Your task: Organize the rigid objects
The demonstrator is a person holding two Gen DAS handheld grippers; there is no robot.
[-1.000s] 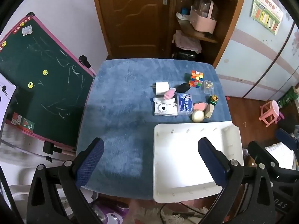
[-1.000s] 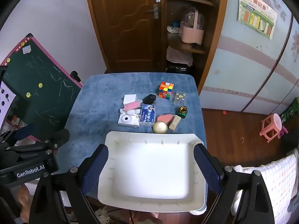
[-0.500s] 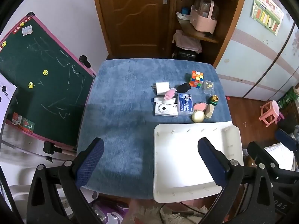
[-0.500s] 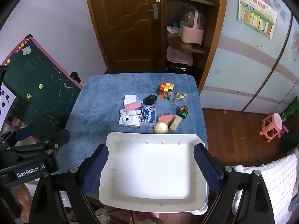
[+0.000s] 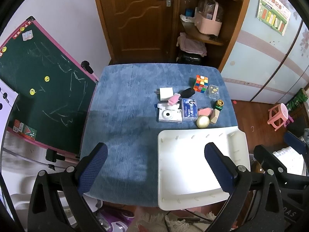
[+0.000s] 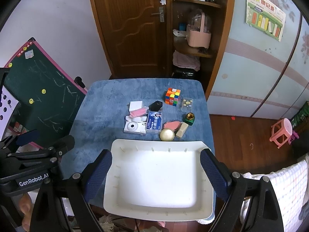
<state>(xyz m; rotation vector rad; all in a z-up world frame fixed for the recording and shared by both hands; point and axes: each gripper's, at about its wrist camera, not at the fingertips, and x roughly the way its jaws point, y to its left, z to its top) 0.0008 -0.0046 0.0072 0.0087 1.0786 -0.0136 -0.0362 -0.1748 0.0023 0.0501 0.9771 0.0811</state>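
Hovering nearest the cameras, both tools are spread wide with nothing between their pads: the left hand-held gripper (image 5: 155, 165) hangs over the near edge of the table (image 5: 123, 116), and the right hand-held gripper (image 6: 156, 171) hangs straight above the white tray (image 6: 154, 176), its fingers framing the tray's two sides. That wide, empty stance reads as readiness to reach, not as a carry.

The tray sits at the near right corner of the table, overhanging the near edge a little, and it holds nothing. Placed there, I judge, it is the bin for what lies beyond it, close to whoever works and clear of the pile.

Just past its far rim comes the first row: a cream round case (image 6: 167, 134) almost touching the rim, a beige block (image 6: 182, 130) beside it, a pink oval piece (image 6: 172, 124) behind them, and a small green bottle with a gold cap (image 6: 190, 118). Left of these lie a blue card box (image 6: 154, 122) and a white camera (image 6: 134, 127), side by side and touching, with a pink bar (image 6: 138, 112) resting across the camera's far edge. Farther off are a white box (image 6: 136, 105), a black fob (image 6: 156, 105), a clear case (image 6: 187, 103) and, farthest, a colour cube (image 6: 172, 96).

Everything is bunched on the right half, so nothing is sorted yet; the round case looks the easiest first pick.
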